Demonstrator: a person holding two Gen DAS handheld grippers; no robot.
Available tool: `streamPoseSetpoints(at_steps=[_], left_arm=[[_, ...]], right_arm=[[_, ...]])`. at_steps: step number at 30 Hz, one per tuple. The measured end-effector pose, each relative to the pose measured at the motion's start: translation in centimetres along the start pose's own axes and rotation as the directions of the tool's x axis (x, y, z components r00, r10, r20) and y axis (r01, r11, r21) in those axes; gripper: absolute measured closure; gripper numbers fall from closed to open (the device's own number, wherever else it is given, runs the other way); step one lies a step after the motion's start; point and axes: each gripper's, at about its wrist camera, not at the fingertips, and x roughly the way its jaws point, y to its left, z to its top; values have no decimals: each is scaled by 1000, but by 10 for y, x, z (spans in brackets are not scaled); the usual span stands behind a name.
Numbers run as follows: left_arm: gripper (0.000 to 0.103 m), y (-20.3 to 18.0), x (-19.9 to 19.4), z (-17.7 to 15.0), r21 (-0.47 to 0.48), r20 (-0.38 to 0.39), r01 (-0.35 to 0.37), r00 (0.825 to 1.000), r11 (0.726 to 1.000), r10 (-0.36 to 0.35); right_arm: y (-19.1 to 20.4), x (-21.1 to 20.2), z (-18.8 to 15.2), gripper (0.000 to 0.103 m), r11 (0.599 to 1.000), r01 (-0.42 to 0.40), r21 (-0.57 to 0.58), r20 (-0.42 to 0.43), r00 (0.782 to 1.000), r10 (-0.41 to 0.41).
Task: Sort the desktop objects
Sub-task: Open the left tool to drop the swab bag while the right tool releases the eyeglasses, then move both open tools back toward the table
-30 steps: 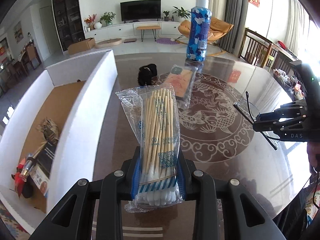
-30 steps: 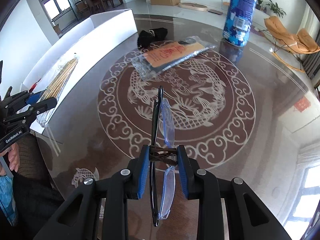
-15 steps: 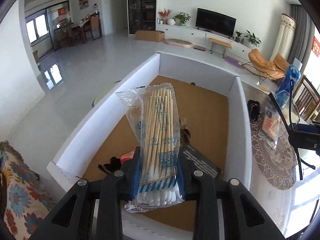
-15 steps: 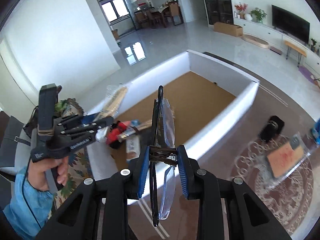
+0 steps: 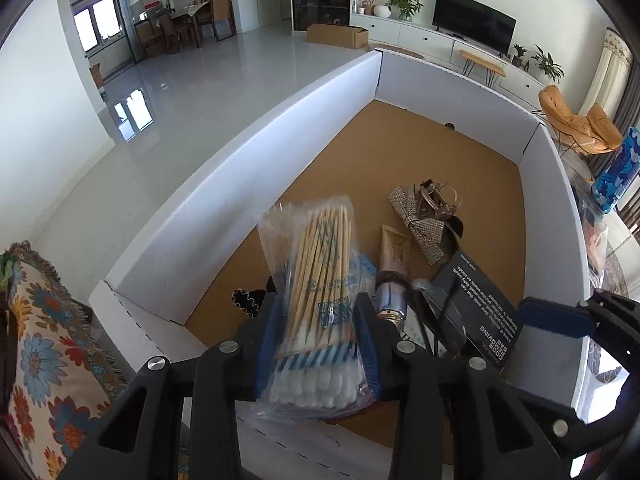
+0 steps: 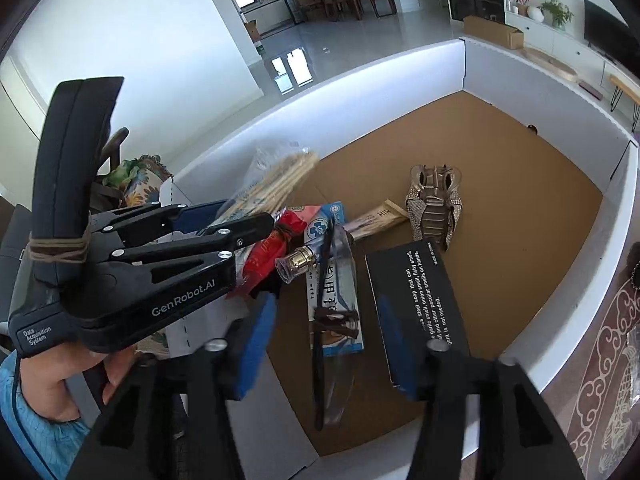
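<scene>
1. Bright living room behind, with a television and a tiled floor; both grippers now hang over a white-walled cardboard box with a brown floor, whereas a second ago they were over the patterned glass tabletop.
2. The right gripper has just been opening: its blue-padded fingers stand wide apart, and the clear-lensed glasses they were clamping half a second ago now lie loose between and below them, over a blue-and-white packet on the box floor. In my judgement the glasses are released and that item is sorted.
3. The left gripper has also just been opening a little. The bag of wooden cotton swabs is between its fingers, tilted more than before; whether the pads press on it I cannot tell. It looks about to drop.
4. Outward, the box already holds a black carton with white print, a small gold-capped bottle, a red packet, a tan tube and a glittery hair clip.
5. A blue patterned bottle stands outside the box on the tabletop, so more sorting remains.
</scene>
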Motion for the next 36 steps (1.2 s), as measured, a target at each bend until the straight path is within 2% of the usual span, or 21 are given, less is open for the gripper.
streamPoseSetpoints(at_steps=[1,2,4,5,7,11,13,15,16,17,19,21,23,25,27,29,36], left_arm=[[58,0,-3,-1,-6,15,0,1000,1000,0],[46,2,-8,-2,-13,31,1,1000,1000,0],[31,-1,-21,-4,-26,75,-7,997,1000,9],[31,-4,-30,-5,-27,103,-6,995,1000,9],[31,-14,-48,-6,-17,146,11,989,1000,-9],[30,-54,-86,-13,53,220,74,972,996,-84],[29,-84,-105,-22,113,249,104,960,988,-129],[22,-117,-119,-34,175,261,143,947,974,-186],[13,-133,-124,-41,203,259,164,942,965,-214],[9,-149,-126,-49,229,259,181,936,956,-239],[7,-182,-124,-67,274,235,221,928,936,-288],[7,-215,-109,-84,310,175,255,932,916,-318],[7,-245,-82,-102,331,111,265,942,906,-316],[7,-268,-54,-122,344,80,257,950,903,-301],[7,-286,-28,-136,350,40,237,963,906,-268],[7,-298,-11,-142,351,-2,240,967,905,-256],[7,-306,5,-145,349,1,222,971,910,-238]], right_arm=[[-1,-8,-2,23,1000,8,-9,26,1000,-8],[-3,-17,-4,23,1000,9,-16,51,999,-9],[-10,-39,-12,23,1000,13,-20,115,993,-10],[-15,-52,-18,22,1000,24,-19,149,989,-21],[-30,-77,-34,13,998,58,-5,214,975,-55],[-78,-119,-80,7,983,163,82,291,940,-180],[-109,-131,-107,7,963,229,142,279,924,-261],[-141,-139,-135,7,932,304,198,239,907,-347],[-156,-142,-152,7,912,343,226,209,897,-389],[-171,-146,-168,7,891,376,254,180,887,-426],[-199,-156,-200,7,845,437,309,121,863,-491],[-222,-162,-227,7,798,486,355,67,839,-540],[-239,-168,-251,7,759,518,394,25,819,-573],[-250,-173,-269,7,730,539,421,-5,806,-592],[-254,-174,-278,7,716,550,430,-20,798,-602],[-258,-170,-282,7,708,559,431,-32,794,-607],[-258,-162,-289,6,695,561,450,-38,789,-613]])
